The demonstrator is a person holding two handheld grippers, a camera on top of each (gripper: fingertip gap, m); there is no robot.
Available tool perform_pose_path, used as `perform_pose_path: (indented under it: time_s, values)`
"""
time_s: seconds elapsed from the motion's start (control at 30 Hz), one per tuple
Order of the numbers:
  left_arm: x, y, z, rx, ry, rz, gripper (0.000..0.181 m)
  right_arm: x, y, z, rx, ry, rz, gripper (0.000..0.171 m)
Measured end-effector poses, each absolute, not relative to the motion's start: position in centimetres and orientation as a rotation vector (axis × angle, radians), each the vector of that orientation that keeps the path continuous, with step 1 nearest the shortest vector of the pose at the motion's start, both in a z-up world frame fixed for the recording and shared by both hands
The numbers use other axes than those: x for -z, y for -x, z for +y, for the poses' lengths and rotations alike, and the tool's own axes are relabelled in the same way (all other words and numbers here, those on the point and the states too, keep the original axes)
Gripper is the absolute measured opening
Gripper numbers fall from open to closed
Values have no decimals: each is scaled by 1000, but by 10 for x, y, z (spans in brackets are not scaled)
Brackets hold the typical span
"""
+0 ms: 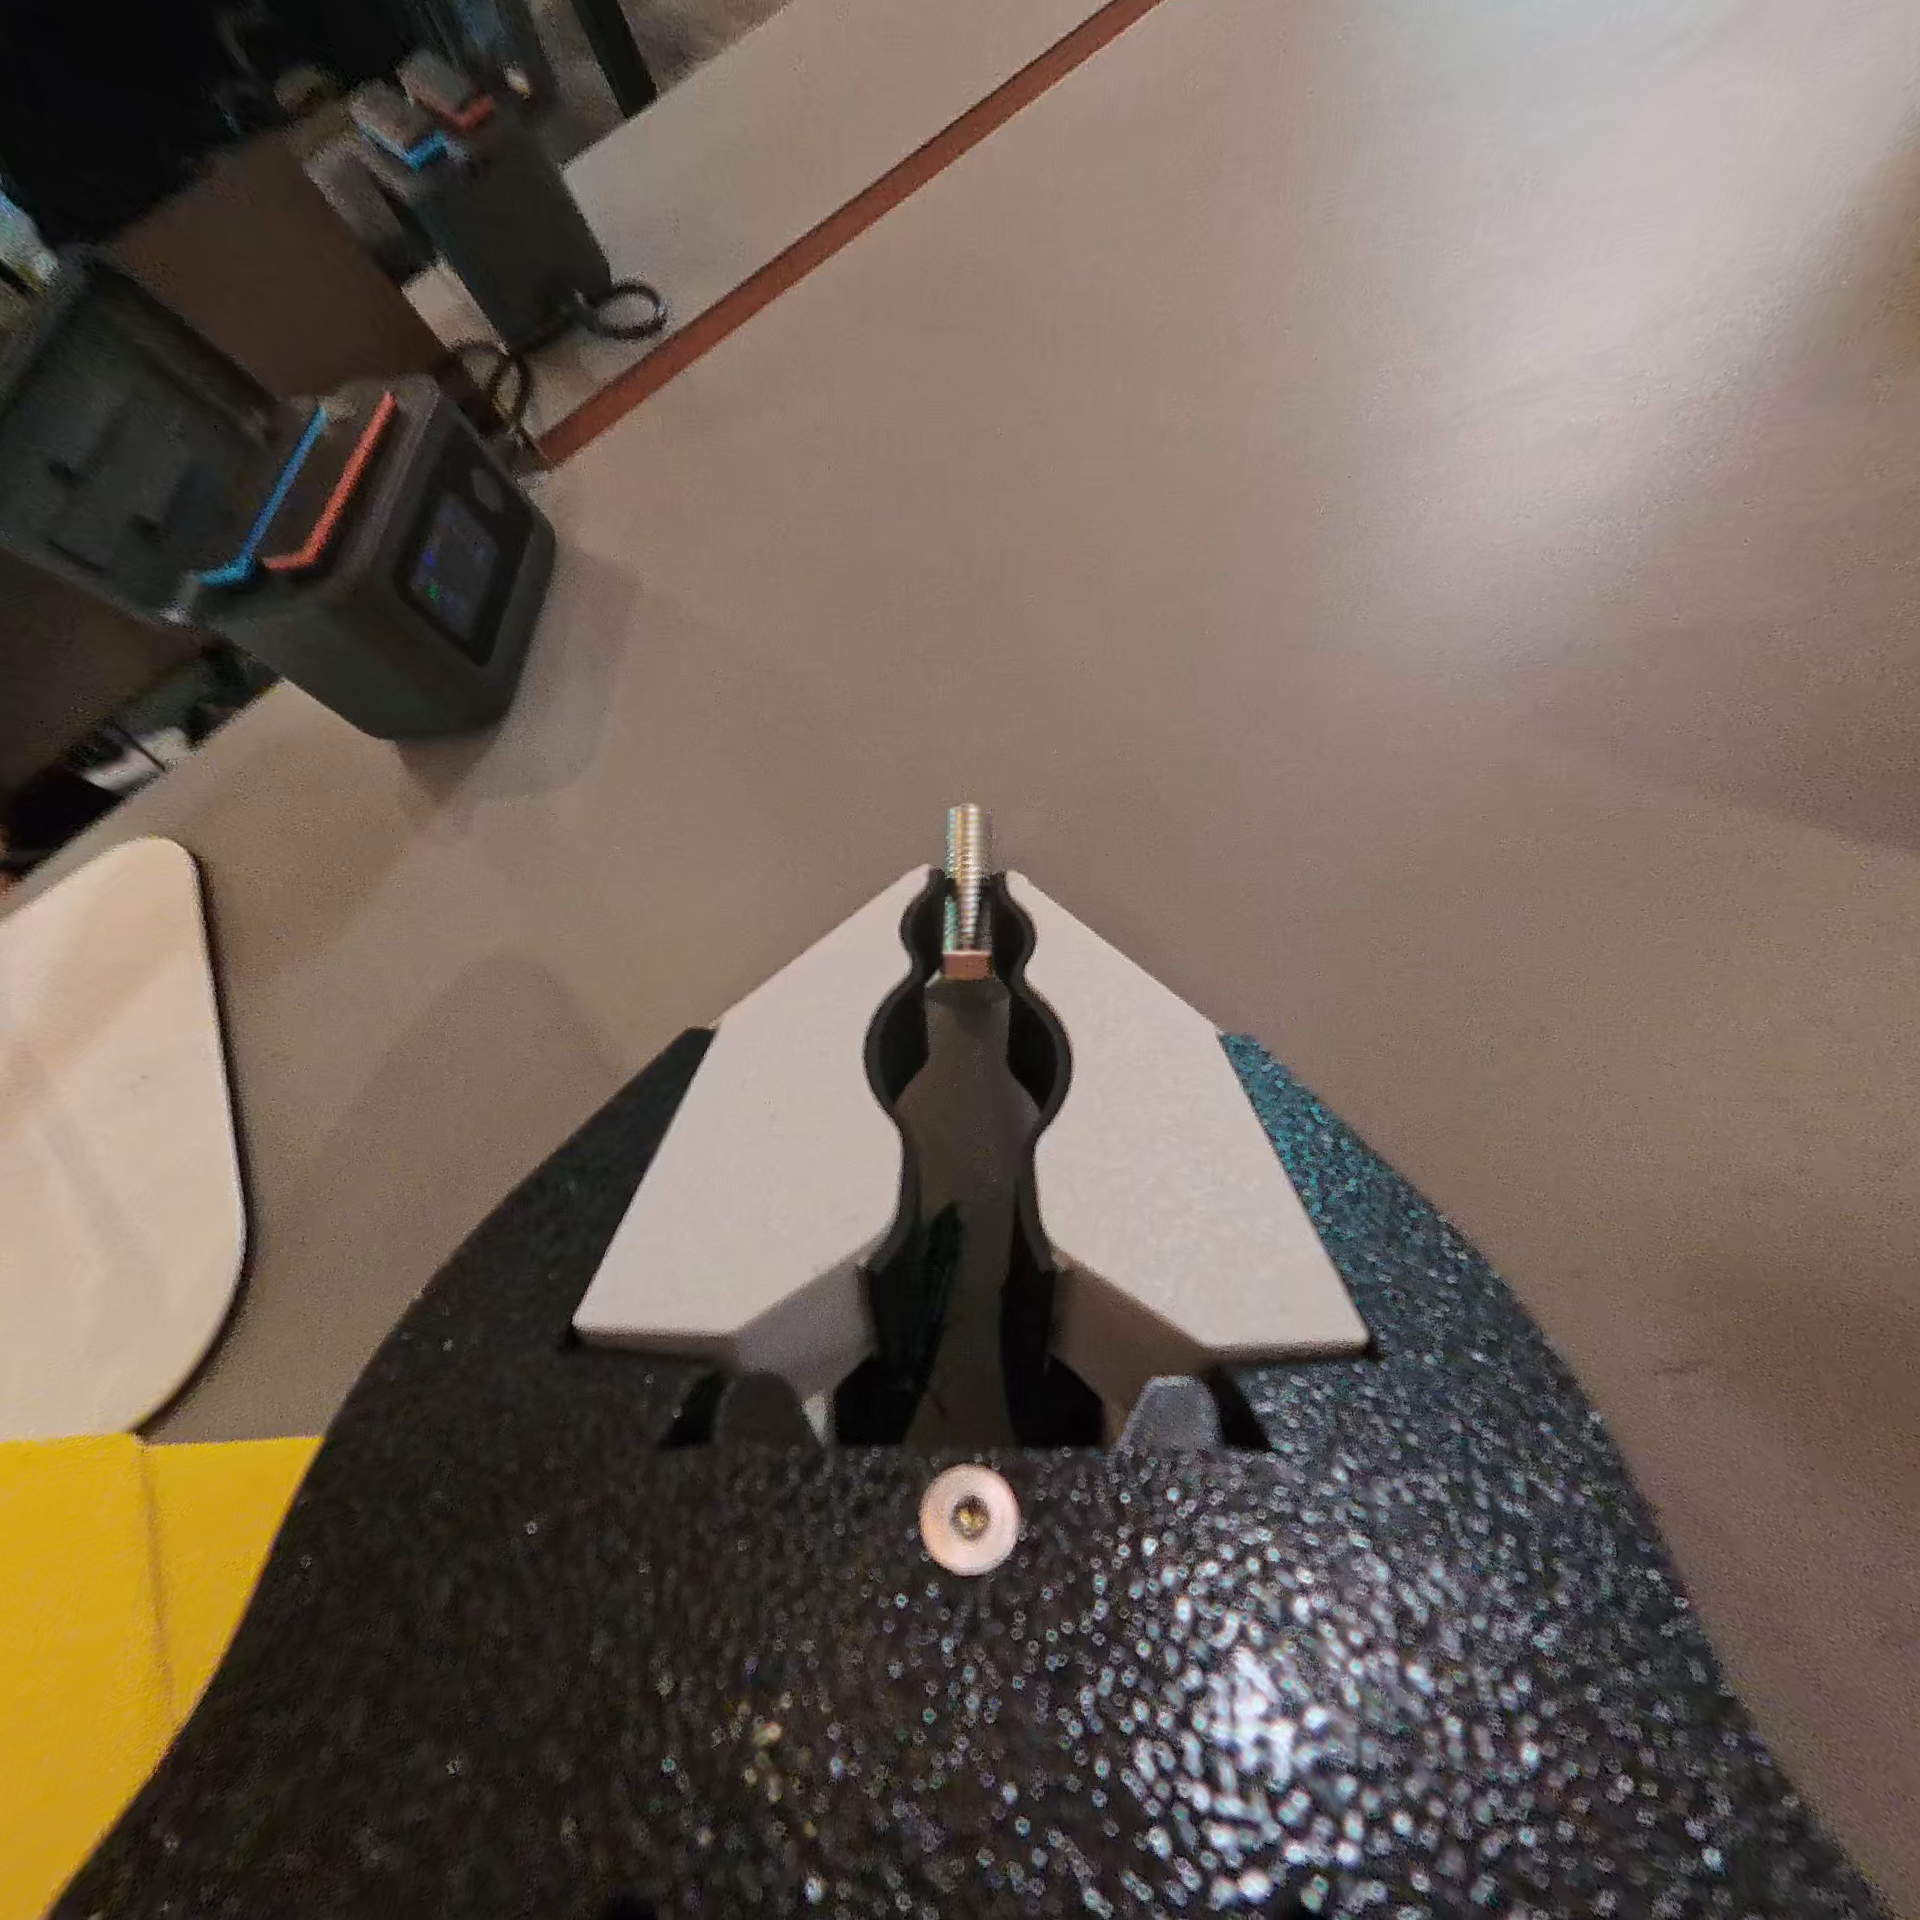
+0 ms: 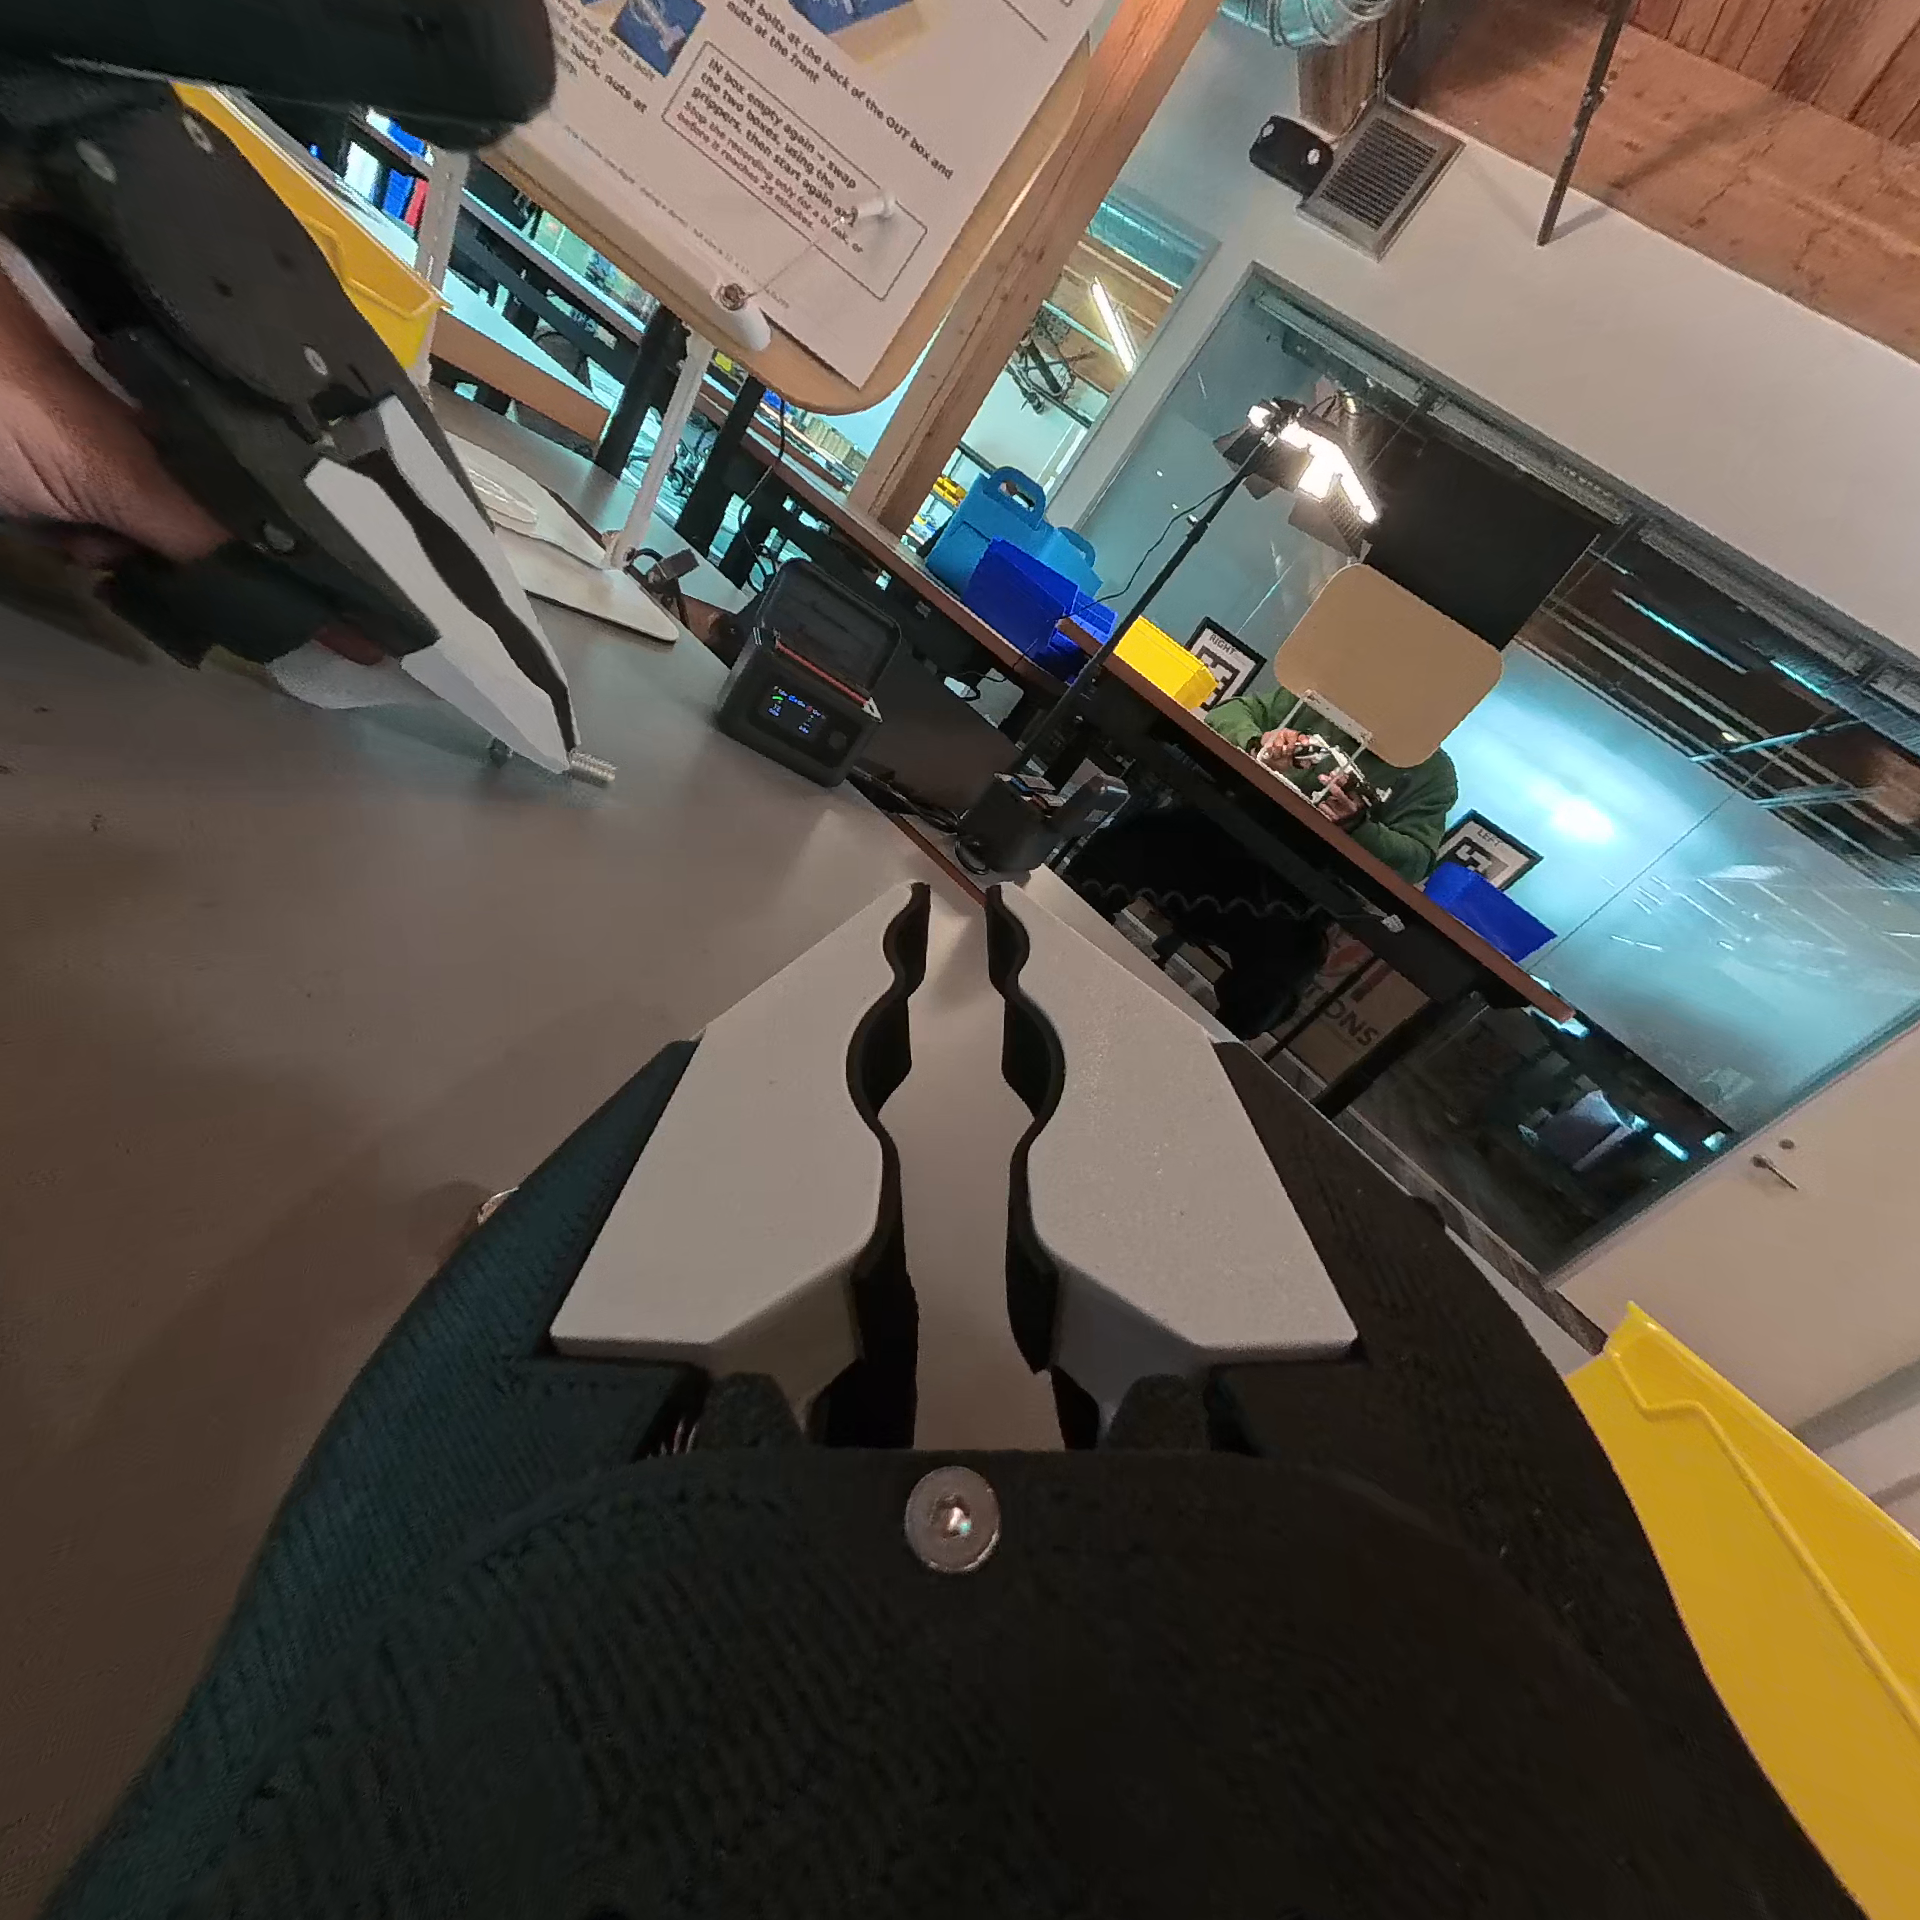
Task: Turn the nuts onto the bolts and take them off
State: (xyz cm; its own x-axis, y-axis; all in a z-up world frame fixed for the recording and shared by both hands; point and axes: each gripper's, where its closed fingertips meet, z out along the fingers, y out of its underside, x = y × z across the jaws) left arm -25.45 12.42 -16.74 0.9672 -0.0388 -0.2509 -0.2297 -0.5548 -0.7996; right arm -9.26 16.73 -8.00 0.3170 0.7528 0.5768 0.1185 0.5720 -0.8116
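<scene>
My left gripper [image 1: 966, 883] is shut on a small silver bolt [image 1: 972, 844]. The bolt's head sits between the pads and its threaded end sticks out past the fingertips, above the grey table [image 1: 1247, 623]. In the right wrist view the left gripper [image 2: 566, 743] shows at upper left, held by a hand, with the bolt's threaded tip [image 2: 592, 771] pointing down close to the table. My right gripper [image 2: 956, 899] is empty, its jaws a narrow gap apart, and it points toward the table's far edge. No nut is in view.
A dark power box with a small screen [image 1: 416, 582] [image 2: 805, 707] stands on the table at the back. Yellow bins [image 1: 104, 1610] [image 2: 1766, 1558] lie close to each gripper. A white instruction board on a stand [image 2: 810, 156] is behind the left gripper. A person sits at a farther table [image 2: 1382, 790]. About 20 cm separates my left fingertips from my right.
</scene>
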Motion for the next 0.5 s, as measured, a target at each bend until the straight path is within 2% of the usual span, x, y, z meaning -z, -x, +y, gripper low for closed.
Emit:
perform_pose_path:
  time_s: [0.1, 0.23, 0.37, 0.5]
  values:
    - [158, 245, 128, -269, 2081, 219, 6, 80, 93, 167, -502, 899, -1200, 10]
    - [113, 199, 135, -64, 1803, 308, 6, 76, 91, 170, -569, 947, -1168, 10]
    - [75, 145, 126, 124, 1551, 437, 6, 70, 93, 152, -1057, 1134, -1131, 21]
    - [65, 105, 119, 240, 1462, 540, 6, 65, 95, 140, -1570, 1321, -1041, 35]
